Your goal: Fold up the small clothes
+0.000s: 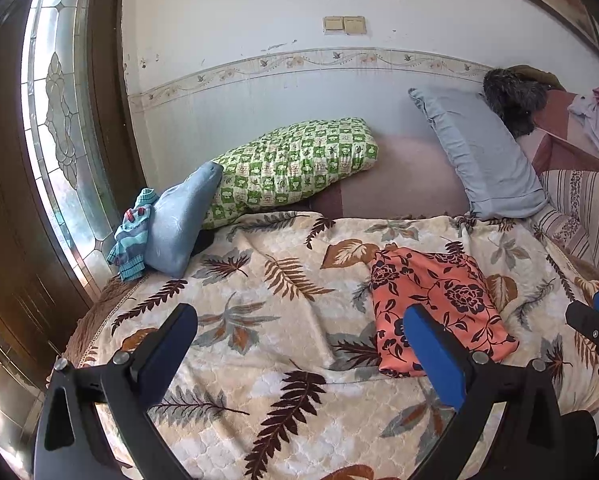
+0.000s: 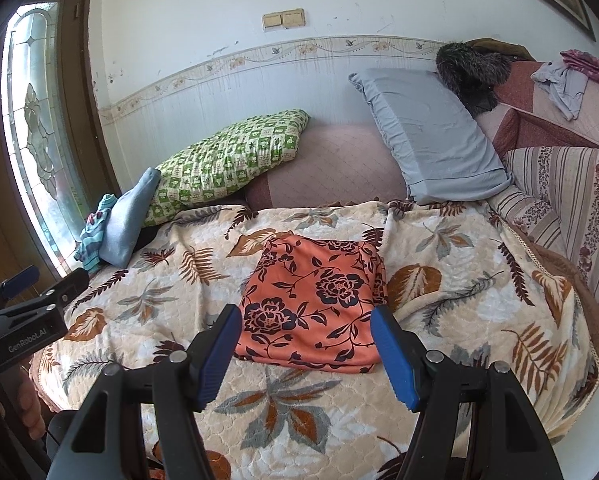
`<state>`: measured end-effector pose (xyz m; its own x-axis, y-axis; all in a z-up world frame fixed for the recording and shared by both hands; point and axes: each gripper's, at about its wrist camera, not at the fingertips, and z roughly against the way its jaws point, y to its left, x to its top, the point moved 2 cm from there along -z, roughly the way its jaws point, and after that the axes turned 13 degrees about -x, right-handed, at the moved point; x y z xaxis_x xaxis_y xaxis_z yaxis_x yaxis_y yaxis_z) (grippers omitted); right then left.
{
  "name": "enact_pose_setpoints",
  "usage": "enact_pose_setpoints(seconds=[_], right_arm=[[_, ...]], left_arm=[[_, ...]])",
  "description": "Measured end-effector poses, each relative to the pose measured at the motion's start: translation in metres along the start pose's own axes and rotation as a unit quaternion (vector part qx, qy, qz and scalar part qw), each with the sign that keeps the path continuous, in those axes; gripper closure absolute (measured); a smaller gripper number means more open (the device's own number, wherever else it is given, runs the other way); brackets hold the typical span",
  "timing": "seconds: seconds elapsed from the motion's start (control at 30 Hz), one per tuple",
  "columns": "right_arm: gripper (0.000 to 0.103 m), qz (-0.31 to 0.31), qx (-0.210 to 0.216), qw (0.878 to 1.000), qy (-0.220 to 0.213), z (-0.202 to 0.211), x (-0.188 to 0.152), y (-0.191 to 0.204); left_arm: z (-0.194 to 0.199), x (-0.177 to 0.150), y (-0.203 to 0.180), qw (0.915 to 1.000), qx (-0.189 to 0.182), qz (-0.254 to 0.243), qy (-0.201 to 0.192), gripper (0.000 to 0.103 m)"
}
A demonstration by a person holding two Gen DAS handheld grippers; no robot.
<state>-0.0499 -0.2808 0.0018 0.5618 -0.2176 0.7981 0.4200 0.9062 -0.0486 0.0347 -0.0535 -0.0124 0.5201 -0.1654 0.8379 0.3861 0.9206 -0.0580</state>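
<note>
My right fingers (image 2: 305,354) stand wide apart with nothing between the blue pads, hovering just above the leaf-patterned blanket (image 2: 451,304) and clear of everything. My left fingers (image 1: 299,344) are spread wider still, also empty, over the same blanket.

Just ahead of my right fingers lies the folded orange floral garment (image 2: 319,300), flat on the blanket on the bed. It is folded into a rough rectangle. In the right wrist view its long axis runs away from me toward the wall, leaning slightly to the right at the far end, and its near edge sits between my two right pads but beyond them, not touching. In the left wrist view the same garment (image 1: 435,308) lies to the right of centre, its near corner hidden behind my left hand's right-side pad; whether the two touch I cannot tell.

Further out, at the left edge of the bed by the glass door (image 2: 31,140), a light blue cloth (image 2: 129,220) leans up with a striped turquoise garment (image 2: 95,232) crumpled beside it. Behind them a green checked pillow (image 2: 227,156) rests against the wall, and a grey pillow (image 2: 435,140) leans to the right of it.
</note>
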Motion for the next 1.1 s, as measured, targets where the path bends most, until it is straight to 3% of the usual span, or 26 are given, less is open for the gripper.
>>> enact_pose_setpoints(seconds=[0.3, 0.4, 0.43, 0.47, 0.53, 0.67, 0.77, 0.87, 1.0, 1.1], right_arm=[[0.033, 0.003, -0.003, 1.0, -0.004, -0.003, 0.0, 0.002], [0.033, 0.009, -0.015, 1.0, 0.003, -0.012, -0.002, 0.0], [0.033, 0.009, -0.013, 1.0, 0.004, -0.017, -0.003, -0.003], [0.026, 0.007, -0.009, 1.0, 0.009, -0.026, -0.005, -0.007], [0.019, 0.011, -0.002, 0.999, 0.041, -0.052, -0.009, -0.016], [0.019, -0.034, 0.007, 0.994, 0.104, -0.117, -0.019, -0.047], [0.019, -0.129, 0.052, 0.977, 0.162, -0.165, -0.023, -0.075], [0.019, -0.197, 0.085, 0.951, 0.224, -0.217, -0.027, -0.091], [0.019, -0.269, 0.102, 0.923, 0.257, -0.273, -0.036, -0.104], [0.019, -0.281, 0.109, 0.914, 0.27, -0.301, -0.044, -0.104]], left_arm=[[-0.003, 0.001, -0.002, 1.0, -0.007, -0.005, 0.0, 0.001], [-0.018, -0.004, 0.003, 0.9996, -0.023, 0.002, 0.016, 0.001], [-0.028, -0.007, 0.006, 0.9991, -0.033, 0.007, 0.025, 0.001], [-0.041, -0.011, 0.009, 0.9976, -0.053, 0.014, 0.043, 0.001], [-0.073, -0.021, 0.018, 0.9897, -0.096, 0.035, 0.1, 0.001], [-0.126, -0.04, 0.037, 0.9746, -0.133, 0.088, 0.158, 0.001], [-0.154, -0.044, 0.041, 0.9663, -0.157, 0.114, 0.17, 0.001], [-0.185, -0.044, 0.027, 0.9519, -0.204, 0.118, 0.196, 0.001], [-0.227, -0.046, -0.002, 0.9374, -0.235, 0.121, 0.227, 0.001], [-0.258, -0.051, -0.021, 0.9232, -0.261, 0.128, 0.252, 0.001]])
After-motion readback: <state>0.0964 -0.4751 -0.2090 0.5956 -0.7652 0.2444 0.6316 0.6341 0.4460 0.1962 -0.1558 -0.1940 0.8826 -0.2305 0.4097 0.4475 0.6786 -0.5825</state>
